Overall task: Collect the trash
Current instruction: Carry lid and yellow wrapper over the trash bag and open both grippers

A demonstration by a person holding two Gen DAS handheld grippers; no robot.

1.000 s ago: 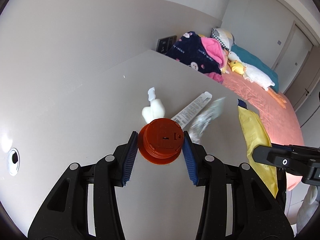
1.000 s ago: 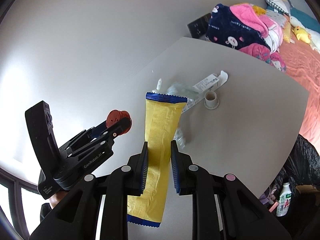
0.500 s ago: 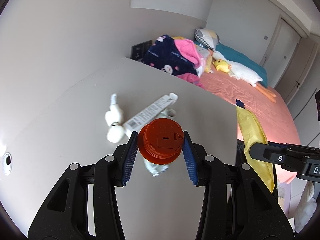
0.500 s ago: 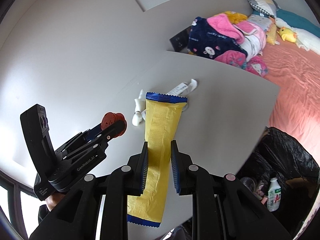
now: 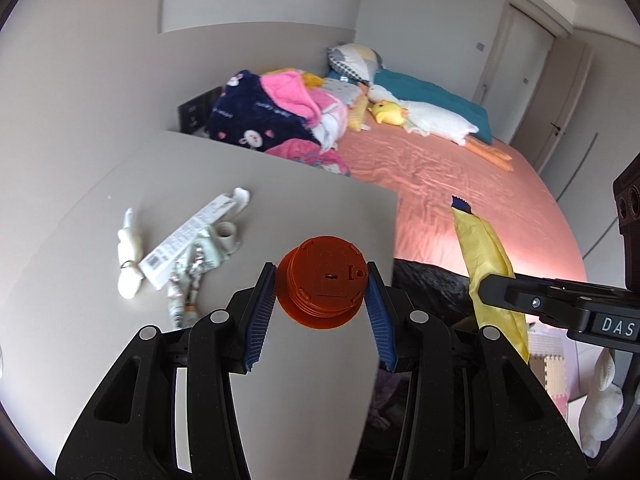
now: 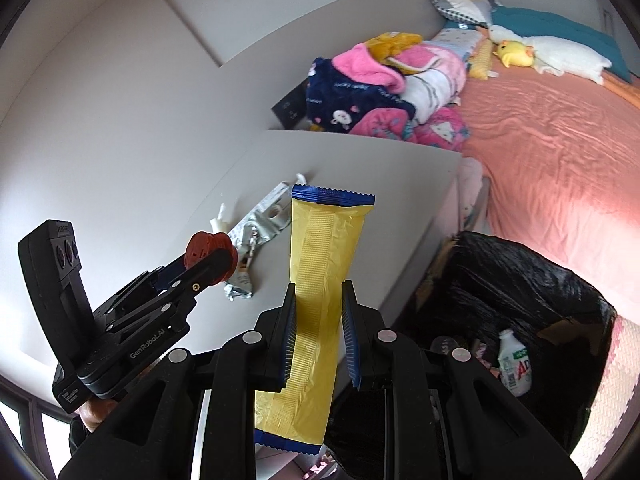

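Ridged orange-red round cap, fingers-pinched

Orange-red cap. Wrapper: yellow, blue serrated ends. Gripper pads blue, bodies black. Table light grey. Bin bag black. Bedsheet salmon pink. Blanket navy with pink.

I see a grey table carrying a small litter cluster near its far left: a long white carton, a white crumpled tissue, a small white cap and silvery crushed wrappers, all touching or overlapping.
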